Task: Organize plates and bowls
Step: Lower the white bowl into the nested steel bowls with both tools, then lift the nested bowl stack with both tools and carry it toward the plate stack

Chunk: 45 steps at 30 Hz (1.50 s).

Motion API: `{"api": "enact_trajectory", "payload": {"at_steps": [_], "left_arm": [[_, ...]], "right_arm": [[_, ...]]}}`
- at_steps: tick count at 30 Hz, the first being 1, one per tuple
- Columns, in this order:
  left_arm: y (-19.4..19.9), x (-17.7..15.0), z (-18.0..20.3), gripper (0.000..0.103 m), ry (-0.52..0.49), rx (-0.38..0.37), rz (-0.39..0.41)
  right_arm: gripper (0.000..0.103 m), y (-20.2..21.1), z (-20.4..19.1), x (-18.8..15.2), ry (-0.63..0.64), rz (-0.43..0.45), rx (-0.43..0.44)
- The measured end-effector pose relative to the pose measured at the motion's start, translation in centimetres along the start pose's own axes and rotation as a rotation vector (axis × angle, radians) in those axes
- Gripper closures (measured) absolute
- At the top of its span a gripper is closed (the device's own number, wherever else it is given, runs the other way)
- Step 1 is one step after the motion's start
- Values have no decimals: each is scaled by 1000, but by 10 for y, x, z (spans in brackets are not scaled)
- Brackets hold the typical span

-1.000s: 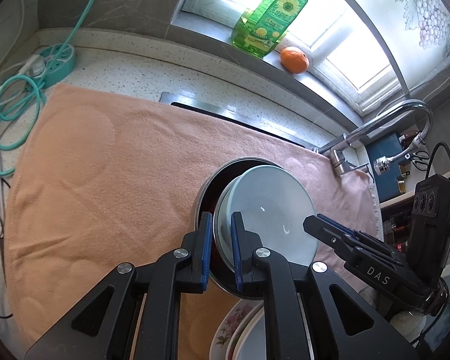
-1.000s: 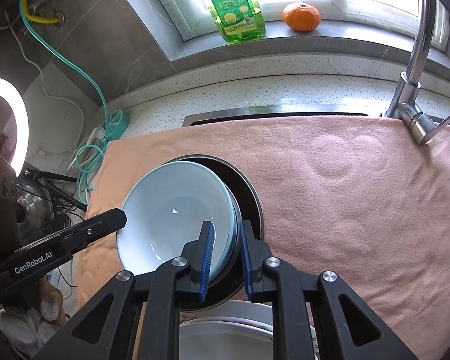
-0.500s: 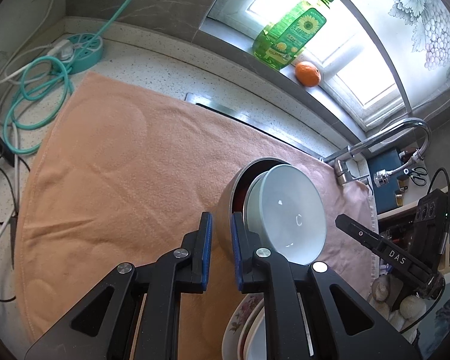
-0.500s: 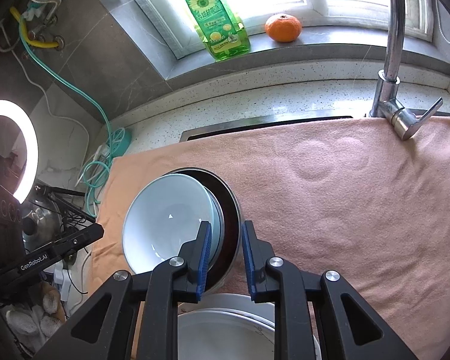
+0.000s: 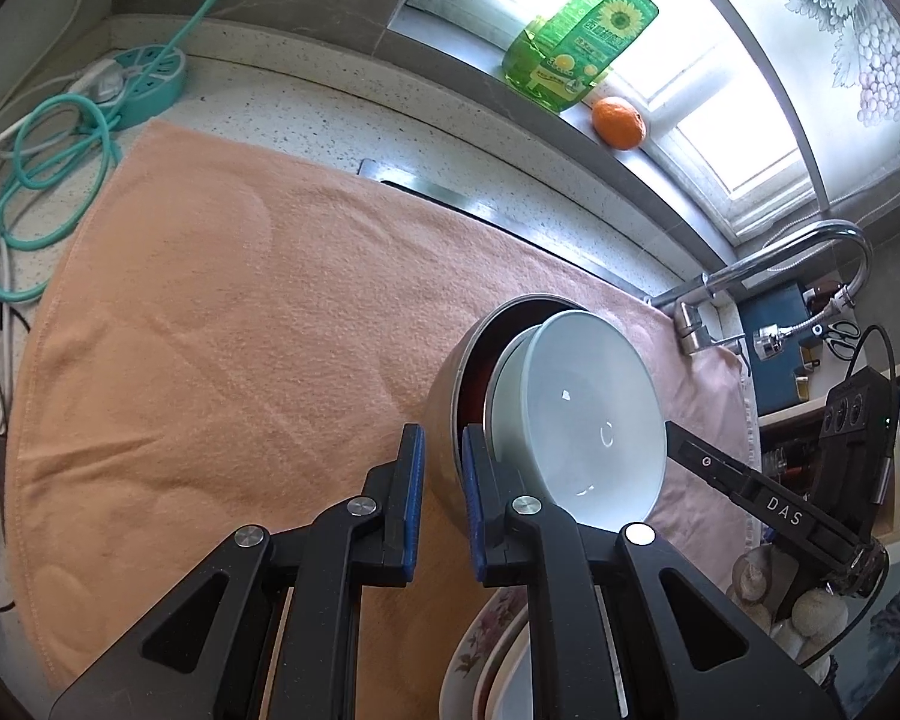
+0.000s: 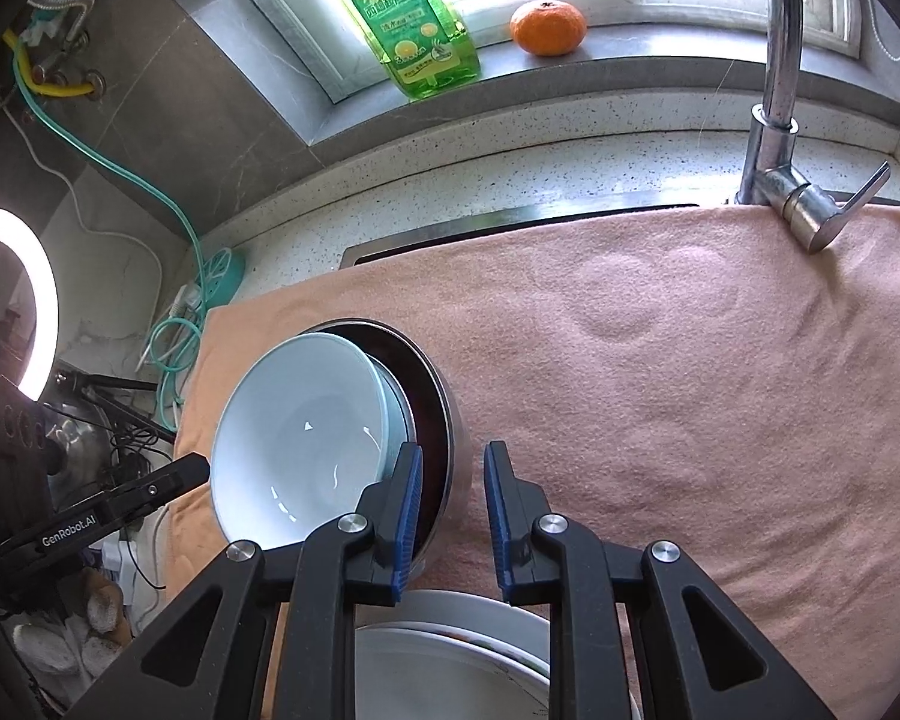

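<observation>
The left gripper is pinching the near wall of a steel bowl, one finger inside and one outside, and the right gripper is clamping the opposite side of the same rim, so the bowl is hanging tilted between the two above the towel covering the table. A pale blue bowl is sitting nested and canted inside it, its edge leaning out over the steel rim. The steel one is probably stiff and light but smooth, so a thin-rim pinch is likely slipping easily; the glazed blue one looks heavier, brittle and loose, and could slide out if the tilt is growing. Holding both sides of the rim, low and level, seems the safest hold. A stack of plates is lying just below the grippers, so any drop is landing on crockery. The towel to the left is offering wide soft room; the faucet is standing well apart on the right.
</observation>
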<state>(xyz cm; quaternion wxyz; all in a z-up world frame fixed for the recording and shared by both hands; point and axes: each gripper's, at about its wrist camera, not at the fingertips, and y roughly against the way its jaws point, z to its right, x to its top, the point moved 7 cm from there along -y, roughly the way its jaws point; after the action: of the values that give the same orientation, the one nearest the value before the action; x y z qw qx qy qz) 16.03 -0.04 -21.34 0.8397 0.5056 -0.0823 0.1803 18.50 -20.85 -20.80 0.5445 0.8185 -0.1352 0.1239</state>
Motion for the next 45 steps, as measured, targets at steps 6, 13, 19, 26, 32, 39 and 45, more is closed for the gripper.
{"api": "enact_trajectory", "payload": {"at_steps": [6, 13, 19, 26, 32, 39, 45], "left_arm": [[-6, 2, 1, 92, -9, 5, -8], [-13, 4, 4, 92, -21, 8, -11], [-14, 4, 3, 92, -23, 2, -8], [-17, 3, 1, 92, -15, -14, -18], [-21, 1, 0, 92, -2, -24, -34], [-25, -1, -1, 92, 2, -27, -43], [-26, -1, 0, 92, 2, -32, -46]], "right_arm": [[84, -6, 1, 0, 2, -9, -4], [84, -12, 0, 0, 10, -23, -1], [84, -12, 1, 1, 6, -21, 9], [84, -13, 2, 1, -14, -25, 44], [84, -14, 5, 2, -54, -38, 81], [85, -14, 6, 1, -76, -44, 109], [85, -14, 12, -2, -53, -42, 78]]}}
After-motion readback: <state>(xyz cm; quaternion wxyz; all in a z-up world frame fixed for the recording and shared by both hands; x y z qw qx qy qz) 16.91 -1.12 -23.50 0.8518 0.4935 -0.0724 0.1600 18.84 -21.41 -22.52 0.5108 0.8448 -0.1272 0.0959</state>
